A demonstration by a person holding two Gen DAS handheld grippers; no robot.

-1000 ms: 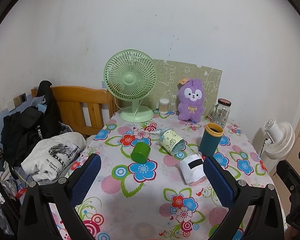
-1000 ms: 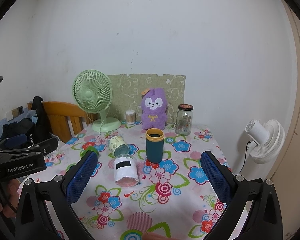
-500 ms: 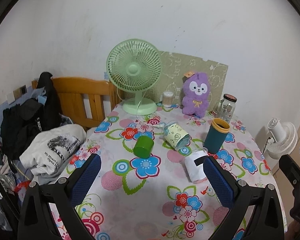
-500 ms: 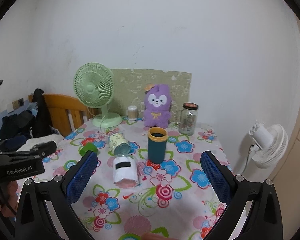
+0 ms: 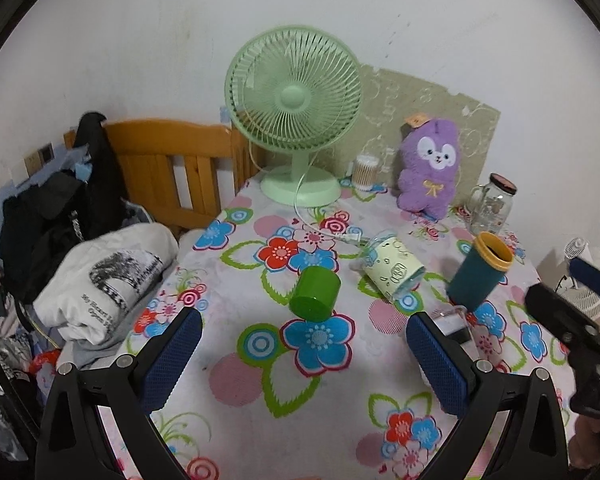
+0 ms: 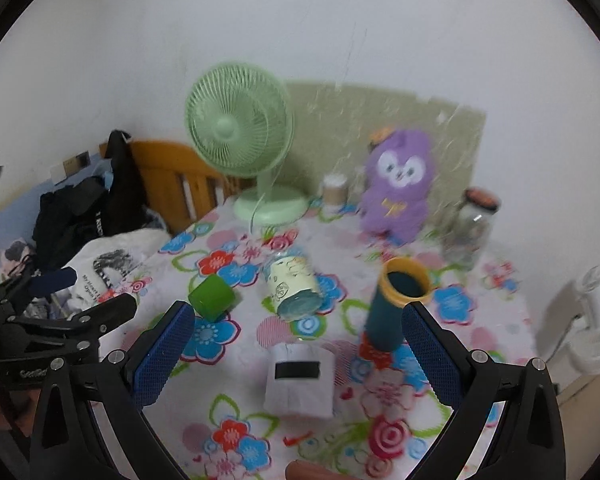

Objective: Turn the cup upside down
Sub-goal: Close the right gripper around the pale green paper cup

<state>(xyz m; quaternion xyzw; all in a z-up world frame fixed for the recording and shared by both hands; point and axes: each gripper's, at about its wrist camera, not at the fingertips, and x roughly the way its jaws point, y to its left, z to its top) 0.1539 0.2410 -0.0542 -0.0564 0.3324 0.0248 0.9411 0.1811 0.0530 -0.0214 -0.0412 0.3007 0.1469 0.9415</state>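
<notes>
A teal cup with a yellow rim (image 5: 480,274) (image 6: 394,304) stands upright on the floral tablecloth. A small green cup (image 5: 315,294) (image 6: 211,298) lies on its side. A pale yellow printed cup (image 5: 392,270) (image 6: 294,286) and a white cup with a black label (image 6: 300,380) also lie on their sides. My left gripper (image 5: 304,362) is open and empty, just short of the green cup. My right gripper (image 6: 298,358) is open and empty, its jaws either side of the white cup, with the teal cup by the right finger.
A green desk fan (image 5: 296,112), a purple plush toy (image 5: 430,168), a cotton-swab jar (image 5: 365,166) and a glass jar (image 5: 492,204) stand along the back wall. A wooden bed frame (image 5: 168,164) with piled clothes (image 5: 100,276) lies left. A white fan (image 6: 592,320) stands right.
Both grippers have moved forward and lower over the table, so the cups look larger and closer. The right view is blurred by motion. Both jaws stayed open.
</notes>
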